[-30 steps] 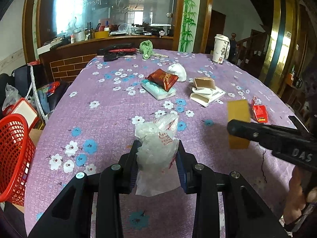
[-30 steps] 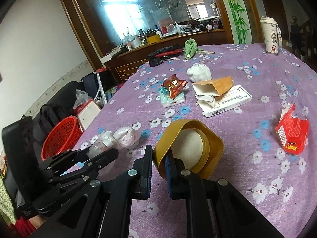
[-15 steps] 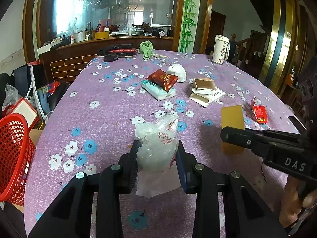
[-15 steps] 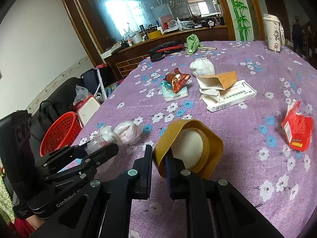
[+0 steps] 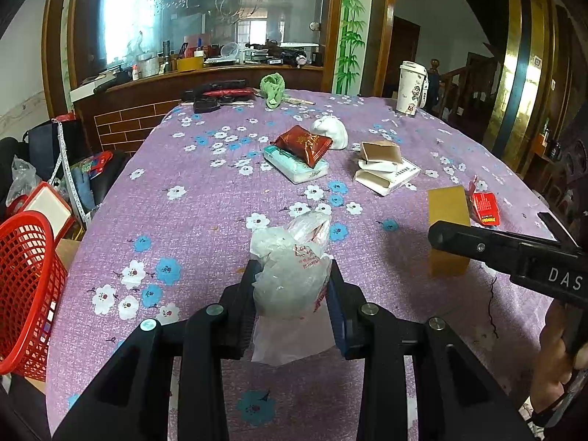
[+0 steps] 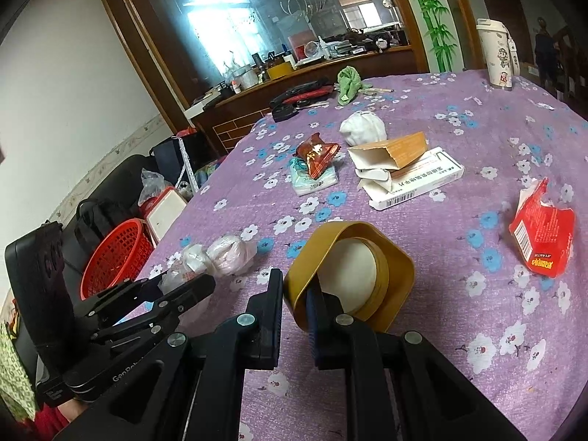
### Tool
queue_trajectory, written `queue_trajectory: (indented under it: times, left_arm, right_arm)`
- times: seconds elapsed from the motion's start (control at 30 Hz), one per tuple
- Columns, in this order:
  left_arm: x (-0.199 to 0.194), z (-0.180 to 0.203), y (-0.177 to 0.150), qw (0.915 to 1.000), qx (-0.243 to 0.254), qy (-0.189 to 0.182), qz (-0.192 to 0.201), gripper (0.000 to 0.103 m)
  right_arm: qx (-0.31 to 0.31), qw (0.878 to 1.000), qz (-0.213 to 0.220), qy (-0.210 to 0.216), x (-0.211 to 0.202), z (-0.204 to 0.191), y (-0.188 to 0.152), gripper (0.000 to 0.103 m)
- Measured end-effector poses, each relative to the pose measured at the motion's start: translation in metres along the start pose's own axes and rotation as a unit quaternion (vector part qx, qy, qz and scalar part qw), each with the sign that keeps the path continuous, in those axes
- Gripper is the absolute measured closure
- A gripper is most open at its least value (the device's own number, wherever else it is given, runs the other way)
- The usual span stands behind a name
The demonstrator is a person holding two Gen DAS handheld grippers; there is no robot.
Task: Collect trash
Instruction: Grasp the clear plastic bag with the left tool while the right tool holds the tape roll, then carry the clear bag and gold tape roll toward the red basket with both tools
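My left gripper is shut on a crumpled clear plastic bag and holds it over the purple flowered tablecloth. The bag also shows in the right wrist view. My right gripper is shut on the wall of a squashed yellow paper cup, seen from the left wrist as a yellow block. A red mesh basket stands off the table's left edge, also in the right wrist view.
On the table lie a red snack wrapper on a tissue pack, white-and-brown cartons, a torn red packet, a white wad, a green cloth and a tall white cup. Bags crowd the floor at left.
The right gripper with the yellow cup first drew nearer the left gripper, then shifted back to the right. The left gripper has kept still with the bag.
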State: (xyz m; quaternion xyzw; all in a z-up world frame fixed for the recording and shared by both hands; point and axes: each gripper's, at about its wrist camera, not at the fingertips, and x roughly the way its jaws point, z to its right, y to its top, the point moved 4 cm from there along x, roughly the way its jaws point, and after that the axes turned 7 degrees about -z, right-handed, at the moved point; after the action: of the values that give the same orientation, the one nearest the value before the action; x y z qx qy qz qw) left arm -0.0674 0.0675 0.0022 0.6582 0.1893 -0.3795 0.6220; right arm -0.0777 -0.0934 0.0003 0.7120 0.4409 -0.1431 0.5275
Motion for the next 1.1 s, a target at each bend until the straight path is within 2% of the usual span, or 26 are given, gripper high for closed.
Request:
queue_trajectory:
  times: [0.63, 1.1]
  left_arm:
    - [-0.007, -0.001, 0.001, 0.9999, -0.004, -0.003, 0.014, 0.070]
    - [-0.025, -0.035, 0.007, 0.9982, -0.044, -0.027, 0.032, 0.070]
  right_arm:
    - [-0.007, 1.000, -0.011, -0.004, 0.003, -0.009, 0.006, 0.091]
    - [-0.020, 0.999, -0.028, -0.010, 0.017, -0.034, 0.022, 0.091]
